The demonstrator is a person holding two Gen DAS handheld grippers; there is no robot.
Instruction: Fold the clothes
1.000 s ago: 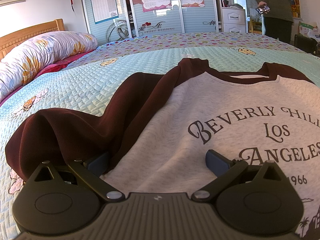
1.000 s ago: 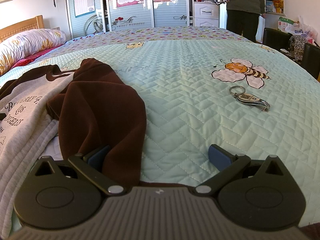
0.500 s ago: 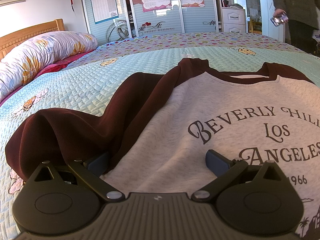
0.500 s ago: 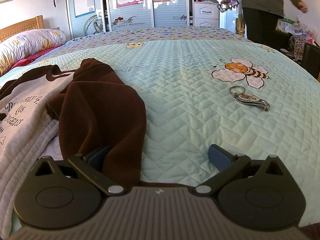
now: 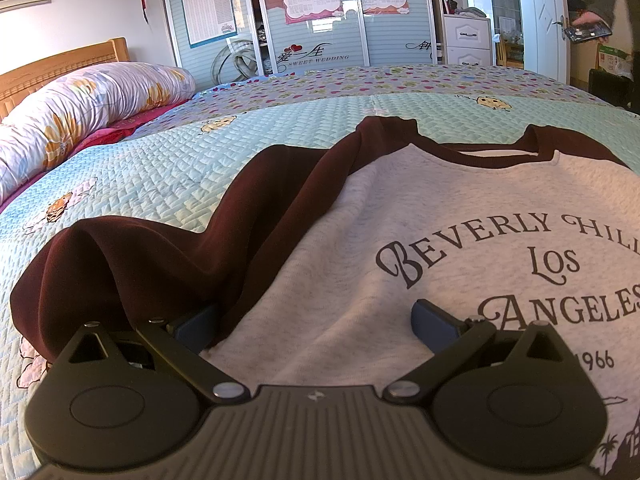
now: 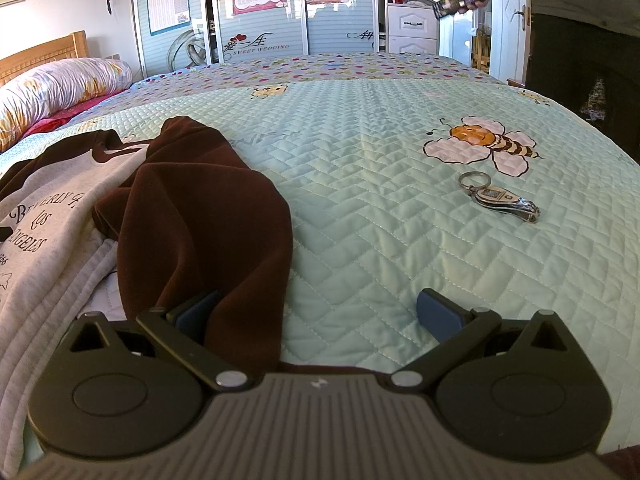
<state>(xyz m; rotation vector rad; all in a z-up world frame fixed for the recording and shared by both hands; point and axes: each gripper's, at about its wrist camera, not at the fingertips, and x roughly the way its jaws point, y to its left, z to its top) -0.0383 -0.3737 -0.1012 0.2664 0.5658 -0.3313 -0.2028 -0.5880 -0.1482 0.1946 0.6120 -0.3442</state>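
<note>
Both our left gripper [image 5: 316, 320] and right gripper [image 6: 320, 314] gape wide, empty; the soft, limp sweatshirt [image 5: 440, 240] suits pinching at its maroon sleeves [image 6: 208, 216].

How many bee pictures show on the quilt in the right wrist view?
3: a large bee near the keyring, a small one at the far seam, and one at the right edge. The sweatshirt may hide others.

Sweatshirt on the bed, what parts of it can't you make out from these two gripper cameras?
- Left wrist view: the sweatshirt print runs off the right edge; the hem is hidden behind the left gripper.
- Right wrist view: the right gripper covers the maroon sleeve end.
- Back side: unseen, against the quilt.
</note>
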